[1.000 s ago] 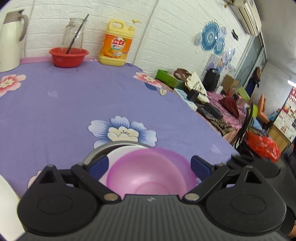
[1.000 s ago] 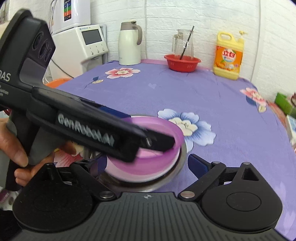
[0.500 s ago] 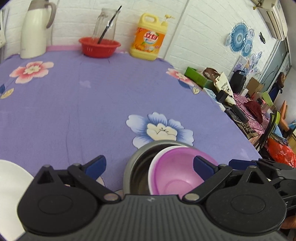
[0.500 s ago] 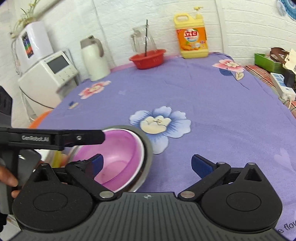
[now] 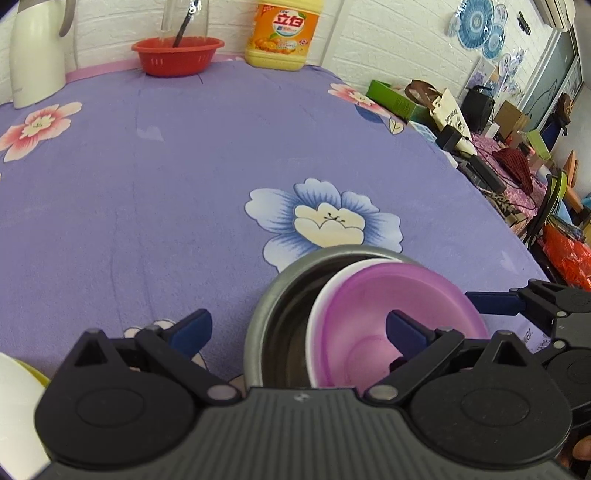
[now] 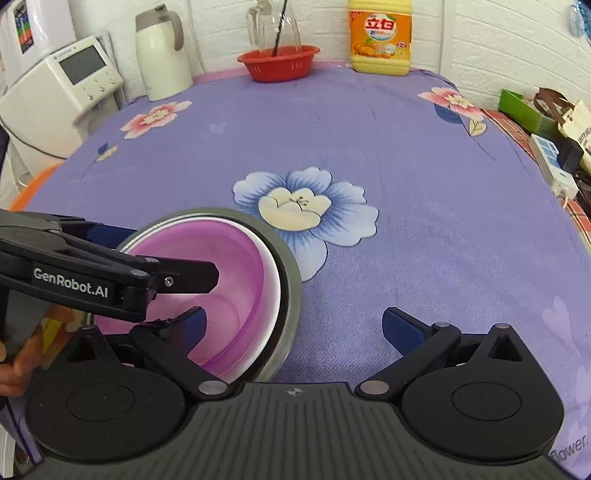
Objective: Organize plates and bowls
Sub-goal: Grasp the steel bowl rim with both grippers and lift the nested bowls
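Over on the left wrist view, the left gripper point(image 5: 297, 328) has its blue-padded jaws spread wide with nothing pinched between them, and its right pad hangs over the translucent pink plastic bowl point(image 5: 373, 332). That pink bowl sits tilted inside a round grey metal bowl point(image 5: 273, 317), leaning toward the metal bowl's right side, and the pair rests on the purple flowered tablecloth point(image 5: 166, 206) just below a big blue-and-cream flower print. A white dish edge point(image 5: 14, 402) peeks in at the lower left corner, partly cut off. Far back against the white brick wall stand a red plastic basket point(image 5: 178, 55), a yellow-orange detergent jug point(image 5: 282, 33) and a white thermos jug point(image 5: 35, 55). From the right edge, the right gripper's dark fingers point(image 5: 524, 304) reach in beside the pink bowl. Switching to the right wrist view, the right gripper point(image 6: 293, 328) also shows its jaws parted and holding nothing, its left pad over the rim of the pink bowl point(image 6: 236, 295), which nests in the grey metal bowl point(image 6: 290, 291) at lower left. The left gripper's black finger point(image 6: 184, 277) stretches in from the left, tip poised above the pink bowl's hollow, whether touching I cannot tell.
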`<state>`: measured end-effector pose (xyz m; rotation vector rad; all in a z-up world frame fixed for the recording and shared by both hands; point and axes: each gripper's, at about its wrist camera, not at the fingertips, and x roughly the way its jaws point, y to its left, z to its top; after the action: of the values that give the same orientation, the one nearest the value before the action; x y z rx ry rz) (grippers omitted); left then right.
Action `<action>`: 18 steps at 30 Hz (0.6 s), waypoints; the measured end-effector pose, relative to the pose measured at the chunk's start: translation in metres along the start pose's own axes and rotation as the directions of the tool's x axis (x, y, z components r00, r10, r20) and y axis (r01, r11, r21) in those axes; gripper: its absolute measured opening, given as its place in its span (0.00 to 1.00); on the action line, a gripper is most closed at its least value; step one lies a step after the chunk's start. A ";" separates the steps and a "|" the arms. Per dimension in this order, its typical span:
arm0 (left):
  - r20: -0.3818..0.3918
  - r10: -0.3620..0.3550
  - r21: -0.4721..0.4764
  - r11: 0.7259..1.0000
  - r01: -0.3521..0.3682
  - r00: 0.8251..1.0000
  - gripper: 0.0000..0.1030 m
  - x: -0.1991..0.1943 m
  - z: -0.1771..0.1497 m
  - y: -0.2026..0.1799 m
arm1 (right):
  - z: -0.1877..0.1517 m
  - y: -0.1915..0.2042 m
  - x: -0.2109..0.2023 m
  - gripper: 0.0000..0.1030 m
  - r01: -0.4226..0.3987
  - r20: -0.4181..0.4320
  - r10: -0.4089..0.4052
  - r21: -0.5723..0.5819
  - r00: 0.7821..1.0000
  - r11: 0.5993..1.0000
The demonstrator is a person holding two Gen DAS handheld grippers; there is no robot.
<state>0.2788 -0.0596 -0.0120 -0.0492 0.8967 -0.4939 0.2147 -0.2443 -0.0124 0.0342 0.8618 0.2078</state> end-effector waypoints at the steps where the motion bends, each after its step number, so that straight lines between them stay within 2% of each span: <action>1: -0.007 0.003 0.005 1.000 -0.003 1.000 0.96 0.002 0.000 0.000 | -0.002 0.001 0.003 1.00 0.000 -0.009 0.000 0.003 1.000 1.000; 6: -0.017 0.005 0.018 1.000 -0.005 1.000 0.96 0.006 0.002 -0.005 | -0.007 -0.002 0.005 1.00 -0.029 0.010 0.028 0.076 1.000 0.997; 12: -0.040 0.030 0.048 0.998 -0.028 0.999 0.96 0.009 0.004 -0.010 | -0.011 0.003 0.004 1.00 -0.017 0.039 0.014 0.075 0.999 0.997; 18: -0.073 0.045 0.066 0.997 -0.040 0.996 0.96 0.012 0.008 -0.014 | -0.015 0.002 0.004 1.00 -0.039 0.073 0.035 0.053 0.997 0.998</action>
<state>0.2856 -0.0785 -0.0125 0.0472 0.9522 -0.4872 0.2058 -0.2425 -0.0247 0.1080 0.7949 0.2163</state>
